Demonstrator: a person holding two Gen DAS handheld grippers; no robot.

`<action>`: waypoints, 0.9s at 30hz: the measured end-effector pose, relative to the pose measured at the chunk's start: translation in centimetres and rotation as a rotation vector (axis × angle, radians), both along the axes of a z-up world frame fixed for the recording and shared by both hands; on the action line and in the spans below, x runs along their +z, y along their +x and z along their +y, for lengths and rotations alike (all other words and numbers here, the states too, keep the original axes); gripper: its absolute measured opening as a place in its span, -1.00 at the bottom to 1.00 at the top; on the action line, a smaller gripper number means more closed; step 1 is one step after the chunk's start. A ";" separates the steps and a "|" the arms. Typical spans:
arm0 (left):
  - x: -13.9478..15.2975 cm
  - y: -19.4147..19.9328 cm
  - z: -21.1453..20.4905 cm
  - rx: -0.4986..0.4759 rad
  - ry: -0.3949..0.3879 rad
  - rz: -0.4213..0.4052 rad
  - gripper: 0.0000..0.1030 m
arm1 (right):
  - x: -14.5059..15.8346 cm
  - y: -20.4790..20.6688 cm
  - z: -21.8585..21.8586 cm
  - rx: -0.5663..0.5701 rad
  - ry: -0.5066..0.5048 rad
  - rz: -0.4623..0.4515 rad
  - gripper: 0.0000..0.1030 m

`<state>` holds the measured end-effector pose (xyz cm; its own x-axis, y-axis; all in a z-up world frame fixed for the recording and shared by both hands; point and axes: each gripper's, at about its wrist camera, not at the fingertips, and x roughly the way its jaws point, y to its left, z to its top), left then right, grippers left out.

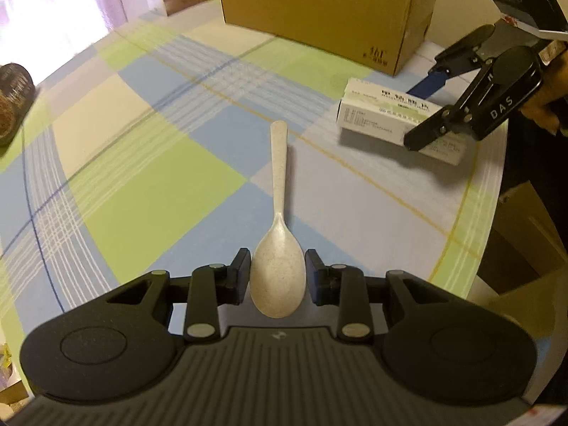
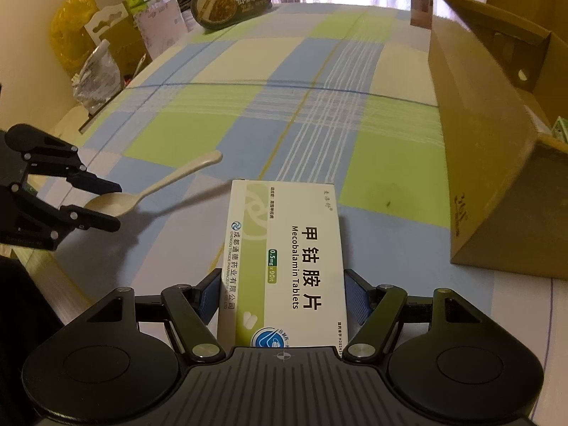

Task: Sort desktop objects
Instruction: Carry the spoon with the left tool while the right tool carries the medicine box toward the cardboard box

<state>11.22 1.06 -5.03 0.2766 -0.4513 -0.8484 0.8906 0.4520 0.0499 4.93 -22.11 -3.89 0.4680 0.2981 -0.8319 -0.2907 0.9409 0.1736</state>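
Observation:
A speckled cream spoon (image 1: 278, 213) lies lengthwise ahead of my left gripper (image 1: 278, 273), handle pointing away. The left pads (image 1: 241, 273) press both sides of its bowl, so that gripper is shut on it. In the right wrist view the spoon (image 2: 167, 183) shows at the left, its bowl between the left gripper's (image 2: 118, 206) fingers. My right gripper (image 2: 283, 296) is shut on a white and green medicine box (image 2: 284, 248), pads against its long sides. From the left wrist view, the medicine box (image 1: 387, 113) hangs a little above the cloth in the right gripper (image 1: 413, 117), casting a shadow.
An open brown cardboard box (image 1: 319, 17) (image 2: 490, 159) stands at the far right of the checked tablecloth (image 1: 159, 159). A dark oval food tub (image 2: 230, 1) sits at the far edge. Bags and packets (image 2: 96, 67) crowd beyond the left side. The table edge (image 1: 486, 213) curves on the right.

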 end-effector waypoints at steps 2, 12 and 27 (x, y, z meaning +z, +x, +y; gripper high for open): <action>0.6 -0.8 -0.4 0.037 -0.016 -0.016 -0.47 | 0.4 -0.3 -0.1 -0.005 0.004 -0.013 0.31; 3.1 -2.9 -2.0 0.309 -0.126 -0.024 -0.47 | 2.8 -1.8 -0.9 -0.040 0.030 -0.080 0.31; 5.6 -4.9 -2.8 0.461 -0.174 -0.041 -0.46 | 5.3 -3.8 -1.3 -0.066 0.069 -0.155 0.31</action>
<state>6.30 -1.76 0.61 0.5123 -0.4083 -0.7555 0.5951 0.8031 -0.0305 1.08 -23.46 1.37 0.6097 0.3166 -0.7267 -0.2569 0.9462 0.1967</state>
